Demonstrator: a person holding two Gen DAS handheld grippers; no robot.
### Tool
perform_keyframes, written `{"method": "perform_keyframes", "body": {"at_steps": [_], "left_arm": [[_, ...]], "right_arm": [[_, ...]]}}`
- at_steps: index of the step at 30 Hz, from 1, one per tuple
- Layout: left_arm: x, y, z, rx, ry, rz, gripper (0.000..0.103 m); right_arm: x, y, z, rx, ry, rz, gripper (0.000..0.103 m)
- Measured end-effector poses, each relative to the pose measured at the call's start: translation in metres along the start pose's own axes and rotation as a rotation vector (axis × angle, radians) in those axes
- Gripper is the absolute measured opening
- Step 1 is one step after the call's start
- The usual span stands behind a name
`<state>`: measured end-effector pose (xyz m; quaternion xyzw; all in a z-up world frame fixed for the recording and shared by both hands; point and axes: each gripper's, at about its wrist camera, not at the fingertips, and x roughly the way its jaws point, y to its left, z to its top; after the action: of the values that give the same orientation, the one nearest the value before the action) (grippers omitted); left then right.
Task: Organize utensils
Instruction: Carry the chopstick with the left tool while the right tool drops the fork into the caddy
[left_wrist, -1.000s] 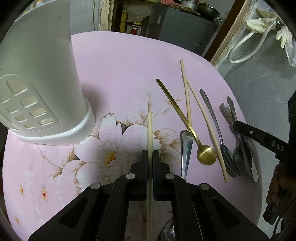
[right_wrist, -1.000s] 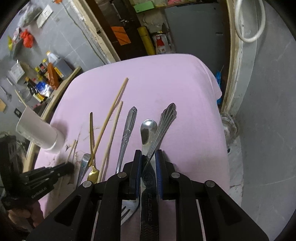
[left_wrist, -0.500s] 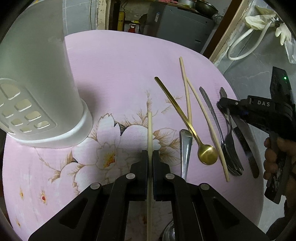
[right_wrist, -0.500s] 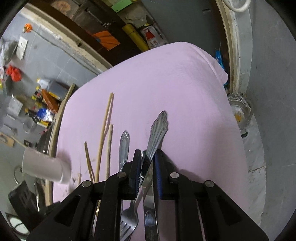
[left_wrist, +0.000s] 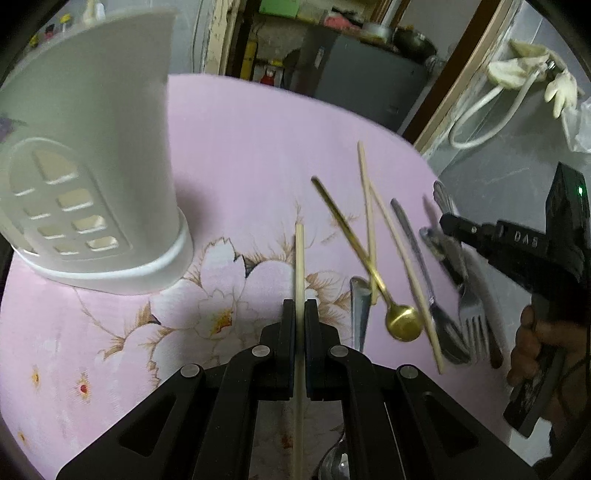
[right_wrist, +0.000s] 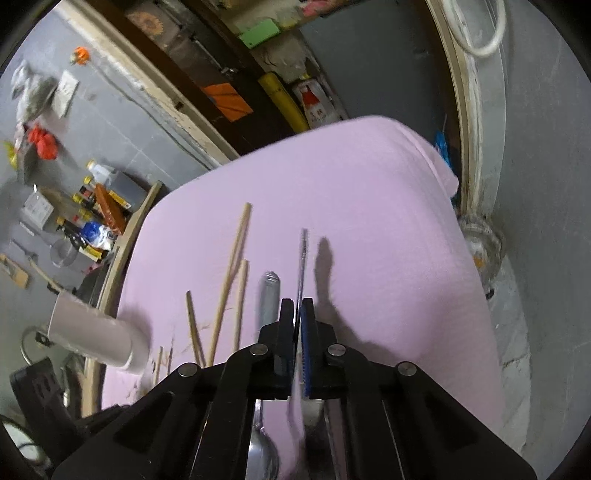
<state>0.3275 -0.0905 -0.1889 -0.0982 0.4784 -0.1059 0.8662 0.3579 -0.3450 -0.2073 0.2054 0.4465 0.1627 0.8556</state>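
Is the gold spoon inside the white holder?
No, the gold spoon lies flat on the pink tablecloth, well apart from the white holder.

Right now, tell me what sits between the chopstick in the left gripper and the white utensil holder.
Nothing visible. The left gripper is shut on the chopstick, and only bare pink tablecloth lies between it and the white utensil holder to its left. The other utensils, such as the gold spoon, lie on the opposite side.

Grey tiled walls (right_wrist: 546, 147), a white hose (left_wrist: 491, 110) hanging, cluttered shelf (right_wrist: 92, 206).
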Motion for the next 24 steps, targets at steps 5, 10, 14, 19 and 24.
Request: {"method": "perform_keyframes", "body": {"at_steps": [5, 10, 14, 19, 24], "left_arm": [[-0.02, 0.004, -0.007, -0.014, -0.084, -0.024, 0.002], [-0.053, 0.008, -0.013, -0.02, -0.205, -0.044, 0.002], [-0.08, 0.003, -0.012, -0.013, -0.312, -0.029, 0.002], [-0.105, 0.006, -0.003, -0.045, -0.401, -0.053, 0.002], [-0.143, 0.026, 0.015, -0.086, -0.484, -0.099, 0.002]], "right_arm": [[-0.017, 0.015, -0.011, -0.054, -0.073, 0.001, 0.001], [-0.036, 0.031, -0.026, -0.094, -0.154, 0.031, 0.001], [-0.053, 0.053, -0.038, -0.137, -0.236, 0.065, 0.0], [-0.064, 0.085, -0.041, -0.186, -0.314, 0.077, 0.0], [-0.078, 0.12, -0.037, -0.244, -0.37, 0.101, 0.0]]}}
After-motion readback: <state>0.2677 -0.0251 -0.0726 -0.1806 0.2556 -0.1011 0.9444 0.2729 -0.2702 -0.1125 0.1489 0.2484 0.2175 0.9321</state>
